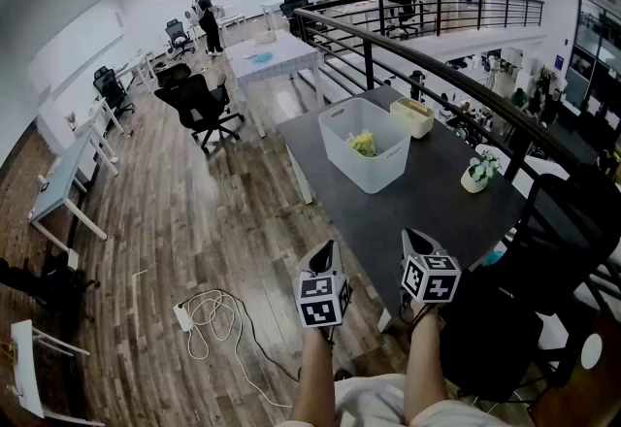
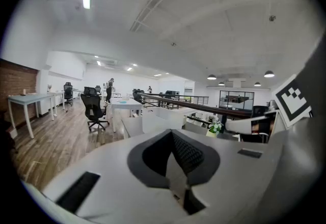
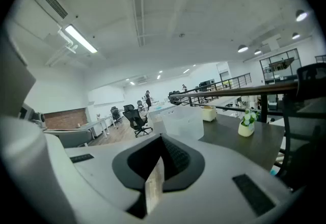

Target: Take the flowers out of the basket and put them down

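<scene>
The left hand-held gripper [image 1: 323, 255] and right hand-held gripper [image 1: 419, 243] are clenched, empty, short of the basket [image 1: 375, 179]; jaws should be opened before the flowers [image 1: 363, 143] are approached from above.

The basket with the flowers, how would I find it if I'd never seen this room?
Find the dark table beside the black railing. The basket is the big white tub near its far end, with yellow flowers inside; the cream box and plant pot nearby are much smaller.
</scene>
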`<act>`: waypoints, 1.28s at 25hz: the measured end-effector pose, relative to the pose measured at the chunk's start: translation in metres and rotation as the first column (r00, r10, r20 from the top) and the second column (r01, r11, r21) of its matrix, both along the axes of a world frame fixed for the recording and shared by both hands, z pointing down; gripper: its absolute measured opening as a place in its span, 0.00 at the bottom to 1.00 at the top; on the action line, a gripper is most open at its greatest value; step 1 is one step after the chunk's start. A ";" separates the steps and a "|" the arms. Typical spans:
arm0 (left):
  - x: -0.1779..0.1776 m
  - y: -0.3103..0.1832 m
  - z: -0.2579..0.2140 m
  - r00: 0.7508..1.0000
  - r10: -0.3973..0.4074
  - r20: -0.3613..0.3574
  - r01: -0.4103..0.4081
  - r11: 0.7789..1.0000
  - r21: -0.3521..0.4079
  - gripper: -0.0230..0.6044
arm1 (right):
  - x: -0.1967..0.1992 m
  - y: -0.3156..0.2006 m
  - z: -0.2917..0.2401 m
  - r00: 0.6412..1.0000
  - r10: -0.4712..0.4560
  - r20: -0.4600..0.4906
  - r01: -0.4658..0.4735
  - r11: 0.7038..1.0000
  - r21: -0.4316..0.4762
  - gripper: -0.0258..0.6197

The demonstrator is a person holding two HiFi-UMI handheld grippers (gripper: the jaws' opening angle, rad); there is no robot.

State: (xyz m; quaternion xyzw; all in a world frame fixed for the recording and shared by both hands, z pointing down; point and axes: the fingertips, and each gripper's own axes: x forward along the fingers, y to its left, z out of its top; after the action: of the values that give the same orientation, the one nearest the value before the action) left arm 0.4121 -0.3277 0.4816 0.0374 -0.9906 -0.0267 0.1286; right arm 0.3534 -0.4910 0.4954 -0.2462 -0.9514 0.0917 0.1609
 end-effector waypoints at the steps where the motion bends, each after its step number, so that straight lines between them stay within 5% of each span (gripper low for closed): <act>1: 0.000 0.000 0.001 1.000 -0.015 0.002 0.015 1.000 -0.005 0.07 | -0.001 -0.001 0.005 1.000 -0.001 -0.006 0.001 1.000 -0.010 0.07; 9: 0.009 0.009 -0.003 0.975 -0.175 0.136 0.170 0.984 0.047 0.08 | 0.002 -0.006 0.032 0.999 -0.047 -0.020 0.047 0.999 -0.004 0.07; 13: -0.008 -0.004 0.007 0.995 -0.073 0.075 0.072 0.997 0.012 0.08 | -0.008 -0.005 0.032 0.999 -0.044 -0.017 0.044 0.999 0.011 0.07; 21: -0.077 -0.003 -0.013 0.992 0.105 0.067 -0.100 0.992 -0.077 0.08 | -0.070 0.014 0.002 1.000 0.020 0.015 -0.020 1.000 -0.007 0.07; 27: -0.125 0.048 -0.042 0.988 0.101 0.119 -0.097 0.995 -0.036 0.07 | -0.103 0.054 -0.007 0.999 -0.017 0.042 0.014 0.998 0.065 0.07; 32: -0.166 0.073 -0.032 0.986 0.131 0.107 -0.133 0.991 0.012 0.07 | -0.138 0.068 -0.006 0.999 0.043 0.032 -0.045 0.996 0.073 0.07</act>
State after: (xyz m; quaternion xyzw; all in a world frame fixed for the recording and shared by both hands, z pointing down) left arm 0.2461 -0.2544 0.4497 0.1056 -0.9911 -0.0255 0.0767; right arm 0.2157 -0.4235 0.4891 -0.2203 -0.9616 0.0563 0.1535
